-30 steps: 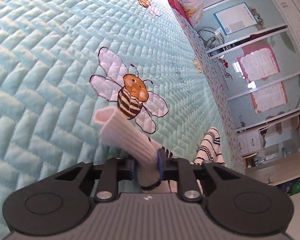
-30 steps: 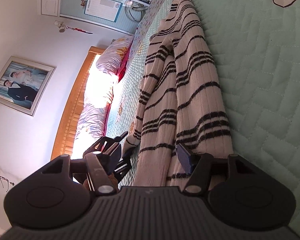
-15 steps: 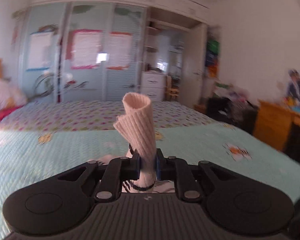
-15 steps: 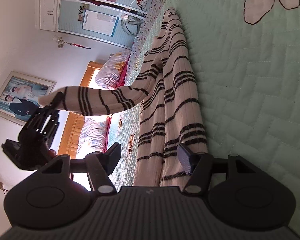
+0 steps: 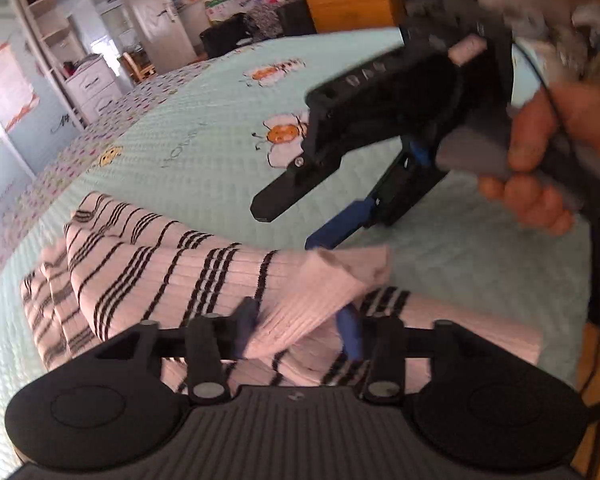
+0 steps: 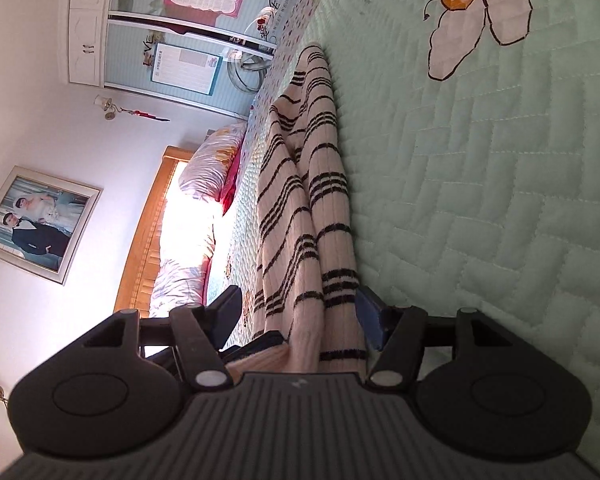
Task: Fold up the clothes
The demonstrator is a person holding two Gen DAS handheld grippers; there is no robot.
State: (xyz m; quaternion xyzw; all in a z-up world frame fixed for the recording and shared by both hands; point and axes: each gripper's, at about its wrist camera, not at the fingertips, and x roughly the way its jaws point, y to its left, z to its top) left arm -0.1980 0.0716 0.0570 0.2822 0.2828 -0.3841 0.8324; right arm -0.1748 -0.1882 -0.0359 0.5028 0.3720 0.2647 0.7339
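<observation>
Left wrist view first: the left gripper (image 5: pixel 298 326) has just been opening, and the sleeve (image 5: pixel 320 292) cuff lies loosely between its fingers — the pads don't look pressed on it any more, so I'd call that a release, not a grip. The sleeve is laid across the sweater (image 5: pixel 140 264), which sits on the bed (image 5: pixel 204 160) near its front edge. The right gripper (image 5: pixel 300 216) hangs over the quilt just beyond the cuff, jaws spread with nothing in them, a hand (image 5: pixel 556 152) on its handle.

Right wrist view: the right gripper (image 6: pixel 300 312) is rolled on its side, fingers wide apart. The sweater (image 6: pixel 308 208) runs away from the camera in a long narrow strip, its near end passing between the fingers; I can't see either pad squeezing it, so I'd read it as not gripped. Pillows (image 6: pixel 216 160) lie up by the headboard.

My take on the step: the sleeve fold is being set down. To do it well, back the left gripper straight out so the cuff doesn't drag along — knit snags on pads easily. Check that the sleeve lies flat inside the body outline before the next fold. The right gripper could pin the hem end while the left pulls clear.
</observation>
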